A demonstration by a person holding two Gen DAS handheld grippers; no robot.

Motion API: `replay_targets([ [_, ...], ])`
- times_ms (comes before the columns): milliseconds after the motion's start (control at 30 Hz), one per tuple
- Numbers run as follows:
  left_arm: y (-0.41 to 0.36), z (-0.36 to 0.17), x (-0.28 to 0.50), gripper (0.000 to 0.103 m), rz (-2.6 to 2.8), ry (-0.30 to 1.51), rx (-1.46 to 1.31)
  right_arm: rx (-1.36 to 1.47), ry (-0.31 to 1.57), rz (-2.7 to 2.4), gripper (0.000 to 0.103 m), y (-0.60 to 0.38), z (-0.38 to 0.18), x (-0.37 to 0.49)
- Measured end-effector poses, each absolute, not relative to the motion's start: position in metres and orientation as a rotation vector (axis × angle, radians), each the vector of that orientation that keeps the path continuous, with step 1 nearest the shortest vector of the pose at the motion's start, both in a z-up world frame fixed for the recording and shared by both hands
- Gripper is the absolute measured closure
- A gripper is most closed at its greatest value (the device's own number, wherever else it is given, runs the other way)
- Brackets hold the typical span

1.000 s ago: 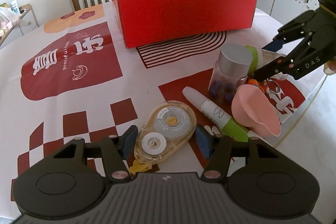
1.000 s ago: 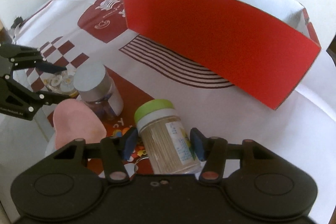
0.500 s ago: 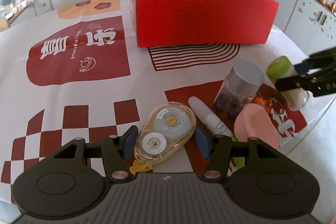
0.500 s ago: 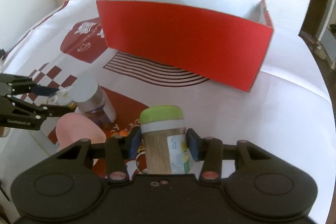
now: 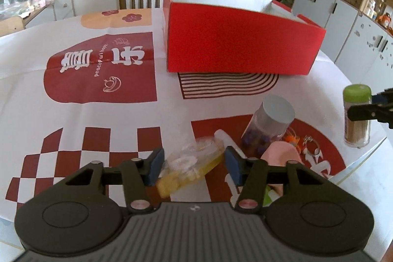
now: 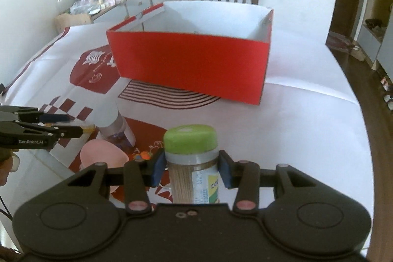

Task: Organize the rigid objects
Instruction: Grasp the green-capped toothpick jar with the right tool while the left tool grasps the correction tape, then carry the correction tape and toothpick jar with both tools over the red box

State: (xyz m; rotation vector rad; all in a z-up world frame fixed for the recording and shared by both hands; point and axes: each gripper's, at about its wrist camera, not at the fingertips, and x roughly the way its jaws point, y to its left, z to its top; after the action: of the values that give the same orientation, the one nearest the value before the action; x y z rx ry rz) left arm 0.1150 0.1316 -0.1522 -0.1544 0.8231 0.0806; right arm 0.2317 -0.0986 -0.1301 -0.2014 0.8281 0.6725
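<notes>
A: What does the right claw [image 6: 191, 168] have?

B: A jar of toothpicks [image 6: 194, 163] with a green lid, upright at the lower centre of the right wrist view. Both blue pads press its sides just under the lid, so it is gripped. In the left wrist view the same jar [image 5: 357, 114] shows at the right edge, apparently clear of the table [image 5: 81, 100].

A: And the left claw [image 5: 192, 165]?

B: Its jaws are closing on a clear correction tape dispenser [image 5: 190, 163] with a yellow edge, tilted and blurred at the lower centre of the frame. It sits between the pads; whether both pads press it I cannot tell.

A: The red cardboard box [image 6: 191, 63]?

B: It stands open at the upper centre of both views, on the patterned tablecloth. Its inside walls are white, and what it contains I cannot make out.

A: Other containers?

B: A clear jar with a grey lid [image 5: 267, 127] at centre right of the left view, holding small purple pieces. Just beside it lie a pink scoop-shaped thing [image 5: 281, 154] and a white tube [image 5: 227, 139], mostly hidden behind the claw.
</notes>
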Motion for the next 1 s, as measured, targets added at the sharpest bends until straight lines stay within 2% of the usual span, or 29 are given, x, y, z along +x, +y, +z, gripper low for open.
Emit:
replay_targets([
  [100,0.132,-0.145,0.115,0.063,0.077,0.821,-0.168,-0.196,0.822,0.656,0.059,-0.101,-0.121,0.230],
  [433,0.138,-0.152,0.111,0.063,0.066,0.847,-0.162,-0.177,0.830,0.633,0.059,-0.112,-0.118,0.217],
  [467,0.139,-0.153,0.110,0.062,0.067,0.850,-0.162,-0.170,0.836,0.631,0.059,-0.113,-0.119,0.216],
  [533,0.138,-0.156,0.111,0.050,0.064,0.856,-0.156,-0.165,0.844,0.626,0.059,-0.115,-0.121,0.214],
  [567,0.138,-0.157,0.110,0.040,0.060,0.855,-0.149,-0.167,0.847,0.625,0.059,-0.116,-0.122,0.213],
  [600,0.136,-0.159,0.111,0.037,0.052,0.855,-0.135,-0.168,0.848,0.624,0.059,-0.116,-0.122,0.212],
  [1000,0.123,-0.182,0.123,0.037,0.057,0.883,0.002,-0.174,0.865,0.612,0.059,-0.119,-0.125,0.206],
])
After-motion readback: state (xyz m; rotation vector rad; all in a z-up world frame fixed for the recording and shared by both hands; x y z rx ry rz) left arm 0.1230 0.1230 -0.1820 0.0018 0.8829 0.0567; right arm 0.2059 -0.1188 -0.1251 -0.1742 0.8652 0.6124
